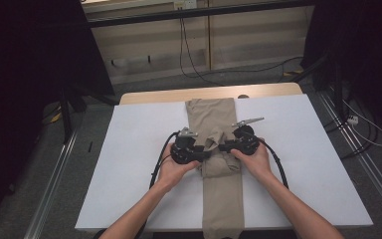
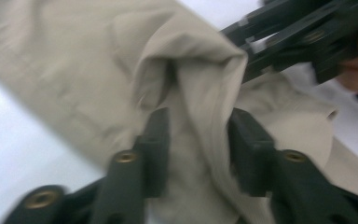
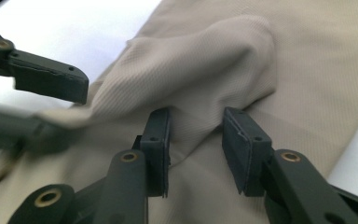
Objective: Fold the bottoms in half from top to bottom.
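Observation:
A long beige cloth (image 1: pixel 212 112) lies lengthwise down the middle of the white table (image 1: pixel 139 164), with its near end hanging over the front edge. At its middle the cloth is bunched into a raised fold (image 2: pixel 191 60). My left gripper (image 1: pixel 206 154) comes at the fold from the left and my right gripper (image 1: pixel 224 148) from the right, tips close together. In the left gripper view, the left gripper's jaws (image 2: pixel 198 149) stand apart around the fold, loose cloth between the pads. The right gripper's jaws (image 3: pixel 196 149) stand apart just above the cloth (image 3: pixel 205 65), below the fold.
Bare white table lies on both sides of the cloth. A wooden strip (image 1: pixel 154 96) runs along the far edge. Metal rails (image 1: pixel 54 174) flank the table on the floor, and cables (image 1: pixel 189 55) trail behind it. Both gripper cables loop back beside the forearms.

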`<action>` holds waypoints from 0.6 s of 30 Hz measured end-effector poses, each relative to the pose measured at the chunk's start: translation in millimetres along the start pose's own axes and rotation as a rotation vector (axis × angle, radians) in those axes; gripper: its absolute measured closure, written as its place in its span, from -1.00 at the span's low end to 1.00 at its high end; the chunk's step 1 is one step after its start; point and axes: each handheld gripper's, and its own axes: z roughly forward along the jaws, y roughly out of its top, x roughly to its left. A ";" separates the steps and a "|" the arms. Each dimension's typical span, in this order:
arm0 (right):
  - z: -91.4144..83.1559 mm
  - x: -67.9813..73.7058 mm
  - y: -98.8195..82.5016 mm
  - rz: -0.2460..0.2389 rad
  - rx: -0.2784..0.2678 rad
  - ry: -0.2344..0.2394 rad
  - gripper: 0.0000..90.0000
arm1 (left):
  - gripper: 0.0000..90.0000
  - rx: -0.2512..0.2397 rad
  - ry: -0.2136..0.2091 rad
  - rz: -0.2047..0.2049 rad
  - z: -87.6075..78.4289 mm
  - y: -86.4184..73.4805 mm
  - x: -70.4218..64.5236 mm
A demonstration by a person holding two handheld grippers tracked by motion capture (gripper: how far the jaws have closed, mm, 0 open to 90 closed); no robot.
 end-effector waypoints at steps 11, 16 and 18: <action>1.8 5.1 4.2 -0.051 -0.031 -0.039 0.97 | 0.88 -0.066 -0.023 -0.077 -2.2 6.2 8.1; -16.4 7.5 7.7 -0.050 -0.079 -0.012 0.97 | 0.95 -0.099 -0.064 -0.075 -12.0 5.2 0.6; -24.6 9.1 8.4 -0.054 -0.095 0.000 0.97 | 0.95 -0.105 -0.081 -0.071 -14.5 4.9 -4.4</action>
